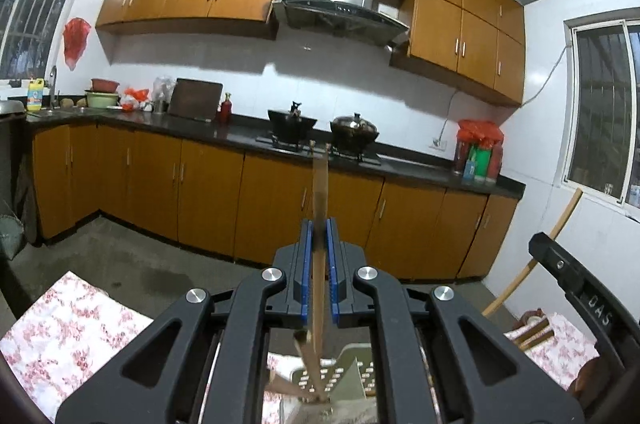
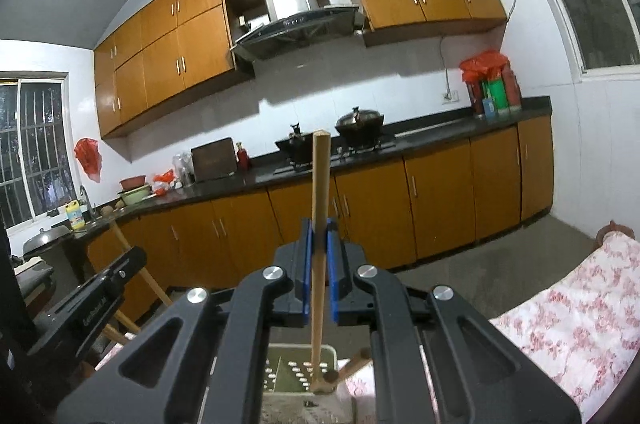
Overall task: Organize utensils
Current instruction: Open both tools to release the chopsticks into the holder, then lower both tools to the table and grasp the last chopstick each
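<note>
Each claw is clamped on a wooden utensil: the left claw [image 1: 319, 224] on a stick [image 1: 320, 183], the right claw [image 2: 319, 224] on a handle [image 2: 321, 175], both upright over the green holder [image 2: 298, 370] (perforated). Thin grips may let either pivot and miss the holder.

Table with white cloth, pink floral print [image 1: 68, 328], fills lower left and lower right of left wrist frame, lower right of right wrist frame. Pale green perforated holder [image 2: 296, 370] stands on it, bottom centre. Wooden sticks [image 1: 534, 334] lie on cloth, lower right.
</note>
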A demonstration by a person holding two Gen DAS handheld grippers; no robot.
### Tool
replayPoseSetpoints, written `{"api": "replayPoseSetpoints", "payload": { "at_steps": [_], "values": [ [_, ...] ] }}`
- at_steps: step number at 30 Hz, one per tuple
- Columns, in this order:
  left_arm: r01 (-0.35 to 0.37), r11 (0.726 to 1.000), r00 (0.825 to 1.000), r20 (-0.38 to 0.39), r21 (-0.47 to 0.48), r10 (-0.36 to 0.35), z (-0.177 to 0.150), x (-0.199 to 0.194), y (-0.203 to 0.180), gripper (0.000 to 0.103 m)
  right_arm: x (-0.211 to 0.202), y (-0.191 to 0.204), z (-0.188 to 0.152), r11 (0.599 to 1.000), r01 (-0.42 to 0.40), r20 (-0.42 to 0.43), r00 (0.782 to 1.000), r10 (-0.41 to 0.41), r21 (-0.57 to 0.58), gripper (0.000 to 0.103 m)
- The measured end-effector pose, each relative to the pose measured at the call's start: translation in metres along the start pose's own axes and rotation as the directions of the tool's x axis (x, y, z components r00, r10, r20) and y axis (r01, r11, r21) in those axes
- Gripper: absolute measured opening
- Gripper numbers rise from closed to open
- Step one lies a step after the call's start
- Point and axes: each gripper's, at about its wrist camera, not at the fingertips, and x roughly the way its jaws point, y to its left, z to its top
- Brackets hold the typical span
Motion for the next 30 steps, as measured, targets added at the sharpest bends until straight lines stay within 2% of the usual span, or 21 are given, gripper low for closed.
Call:
{"api": "replayPoseSetpoints", "payload": {
  "at_steps": [2, 4, 7, 11, 15, 19, 21, 24, 25, 27, 28, 29, 30],
  "values": [
    [0.004, 1.0, 1.0, -0.002, 0.006, -0.004, 0.002, -0.006, 0.001, 0.009, -0.005, 0.0, -0.002, 1.0, -0.006, -0.004, 1.0, 0.006, -0.005, 0.011],
    [0.006, 1.0, 1.0, -0.001, 0.015, -0.006, 0.007, -0.013, 0.0, 0.015, -0.012, 0.001, -0.001, 1.0, -0.011, -0.004, 1.0, 0.011, -0.015, 0.012],
    [0.002, 1.0, 1.0, 0.0, 0.014, -0.002, 0.013, -0.019, 0.003, 0.028, -0.027, 0.001, 0.005, 1.0, -0.015, 0.006, 1.0, 0.015, -0.016, 0.025],
    [0.003, 1.0, 1.0, 0.01, 0.003, -0.003, 0.022, -0.039, 0.01, 0.03, -0.054, 0.0, 0.014, 1.0, -0.005, 0.024, 1.0, 0.006, -0.02, 0.035],
    [-0.015, 1.0, 1.0, 0.014, 0.006, 0.015, 0.024, -0.065, 0.02, 0.037, -0.085, -0.009, 0.013, 0.999, 0.027, 0.022, 0.999, -0.026, -0.044, 0.044],
    [-0.053, 0.998, 0.998, -0.014, 0.015, 0.054, 0.007, -0.093, 0.037, 0.045, -0.11, -0.03, -0.014, 0.994, 0.092, -0.046, 0.994, -0.094, -0.06, 0.05],
    [-0.083, 0.996, 0.994, -0.062, 0.026, 0.084, -0.014, -0.103, 0.048, 0.046, -0.115, -0.041, -0.035, 0.991, 0.118, -0.112, 0.986, -0.125, -0.066, 0.05],
    [-0.119, 0.991, 0.976, -0.179, 0.058, 0.128, -0.052, -0.104, 0.06, 0.047, -0.112, -0.057, -0.08, 0.99, 0.131, -0.261, 0.955, -0.142, -0.06, 0.05],
    [-0.121, 0.991, 0.97, -0.206, 0.06, 0.13, -0.059, -0.103, 0.062, 0.047, -0.109, -0.061, -0.1, 0.99, 0.131, -0.325, 0.935, -0.143, -0.058, 0.049],
    [-0.122, 0.99, 0.948, -0.285, 0.077, 0.139, -0.087, -0.1, 0.068, 0.047, -0.107, -0.065, -0.13, 0.992, 0.119, -0.422, 0.898, -0.125, -0.04, 0.042],
    [-0.127, 0.988, 0.937, -0.315, 0.086, 0.148, -0.099, -0.099, 0.07, 0.047, -0.107, -0.065, -0.152, 0.995, 0.101, -0.481, 0.871, -0.101, -0.025, 0.037],
    [-0.127, 0.988, 0.923, -0.354, 0.09, 0.151, -0.112, -0.097, 0.072, 0.047, -0.108, -0.065, -0.162, 0.996, 0.091, -0.509, 0.856, -0.087, -0.018, 0.031],
    [-0.123, 0.989, 0.907, -0.395, 0.083, 0.146, -0.124, -0.095, 0.074, 0.047, -0.108, -0.063, -0.172, 0.997, 0.076, -0.537, 0.841, -0.069, -0.009, 0.029]
  ]
}}
